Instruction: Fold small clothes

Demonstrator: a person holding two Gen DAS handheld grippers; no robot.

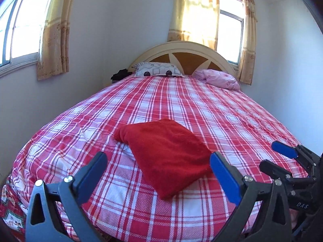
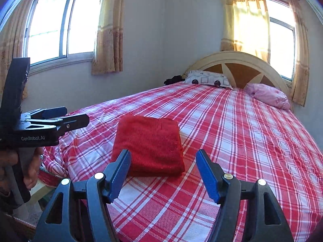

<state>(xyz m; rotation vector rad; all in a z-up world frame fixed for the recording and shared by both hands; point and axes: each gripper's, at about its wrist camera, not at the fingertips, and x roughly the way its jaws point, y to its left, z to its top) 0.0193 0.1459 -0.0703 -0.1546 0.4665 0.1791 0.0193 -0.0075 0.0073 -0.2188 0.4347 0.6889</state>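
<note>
On plaid bedspread [image 2: 242,141] lies folded red cloth [image 2: 149,143], both jaws parted.

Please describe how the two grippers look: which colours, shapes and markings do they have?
Each gripper, left gripper and right gripper, has a black frame of triangular cut-out arms with silver screws and two flat blue pads with fine ridges. The left one's body bears white "GenRobot.AI" lettering; the right one's shows "DAS". A bare hand holds the left handle.

Two black grippers, left [image 1: 158,162] and right [image 2: 163,162], with blue pads, silver screws, white "GenRobot.AI" lettering; bare-skinned hand [image 2: 30,167].
</note>
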